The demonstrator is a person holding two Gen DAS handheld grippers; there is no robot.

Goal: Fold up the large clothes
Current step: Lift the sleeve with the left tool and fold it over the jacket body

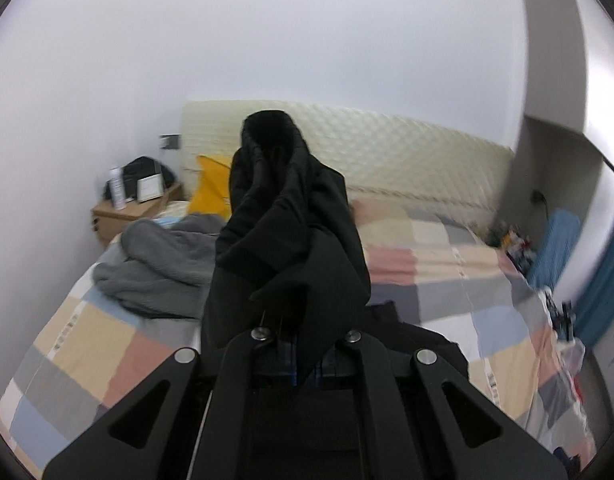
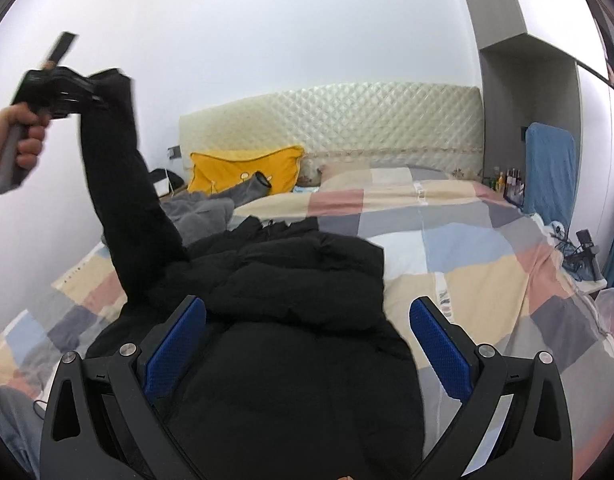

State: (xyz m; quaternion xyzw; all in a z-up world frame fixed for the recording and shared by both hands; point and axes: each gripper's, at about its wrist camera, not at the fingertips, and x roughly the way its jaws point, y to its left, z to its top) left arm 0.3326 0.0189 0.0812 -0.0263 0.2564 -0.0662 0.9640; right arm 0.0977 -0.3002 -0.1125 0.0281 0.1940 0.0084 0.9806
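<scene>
Bed (image 2: 447, 248): patchwork cover in beige, pink, grey and blue; quilted cream headboard (image 2: 347, 120) behind. The near end is hidden under the jacket and cut off by the frame.

Black padded jacket (image 2: 291, 320): body lies on the bed's near half, directly below the right gripper. One sleeve (image 2: 119, 184) is lifted off the bed, rising to the left gripper. The jacket's lower hem is out of sight under the camera.

Grey garment (image 1: 159, 264): crumpled on the bed's left side, partly behind the sleeve.

Yellow pillow (image 2: 247, 172): against the headboard, lower edge hidden by the grey garment.

Nightstand (image 1: 127, 212): by the wall; items on top too small to tell.

Left gripper (image 2: 93, 94): held in a hand (image 2: 23, 136), blurred; jaws closed on the sleeve end. In its own view the cloth covers the fingertips.

Right gripper (image 2: 307, 336): jaws spread wide over the jacket, blue pads (image 2: 439, 344) clear of the fabric.
</scene>
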